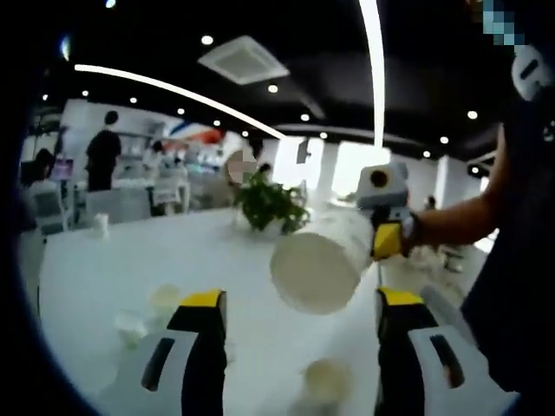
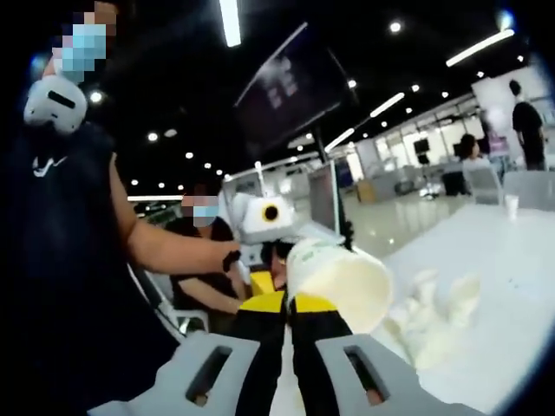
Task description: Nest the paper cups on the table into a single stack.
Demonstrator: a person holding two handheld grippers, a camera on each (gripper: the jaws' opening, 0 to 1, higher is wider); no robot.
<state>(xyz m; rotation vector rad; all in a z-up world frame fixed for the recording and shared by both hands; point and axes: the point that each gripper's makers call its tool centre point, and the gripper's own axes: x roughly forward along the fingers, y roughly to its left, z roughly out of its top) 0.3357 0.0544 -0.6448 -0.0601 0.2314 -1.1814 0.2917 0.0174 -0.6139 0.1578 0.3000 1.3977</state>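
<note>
Right gripper (image 2: 289, 305), low centre of the right gripper view: yellow tips pressed together on the wall of a paper cup (image 2: 340, 279), pinching it. Cup held tipped on its side, mouth angled right and down in frame, probably carried that way to line up over another cup. Seen again in the left gripper view at centre right, right gripper (image 1: 387, 240) clamping the same cup (image 1: 316, 267), open mouth facing the lens, lifted clear of the white table (image 1: 104, 269).

Left gripper (image 1: 299, 314), bottom of the left gripper view: jaws spread wide, nothing between them, likely free to steady or pick the next cup. Same gripper visible mid-left of the right gripper view, too hidden there to read.

Loose cups on the table low in the left gripper view: one lower left (image 1: 165, 299), a smaller one beside it (image 1: 132, 327), another at bottom centre (image 1: 328, 380), mouths up, apart from each other. Blurred pale cup cluster (image 2: 438, 316) at right of the right gripper view, count unclear. Potted plant (image 1: 267, 204) at upper centre, well behind the work.

Judgement: stacking barely started; held cup not yet nested in anything.
</note>
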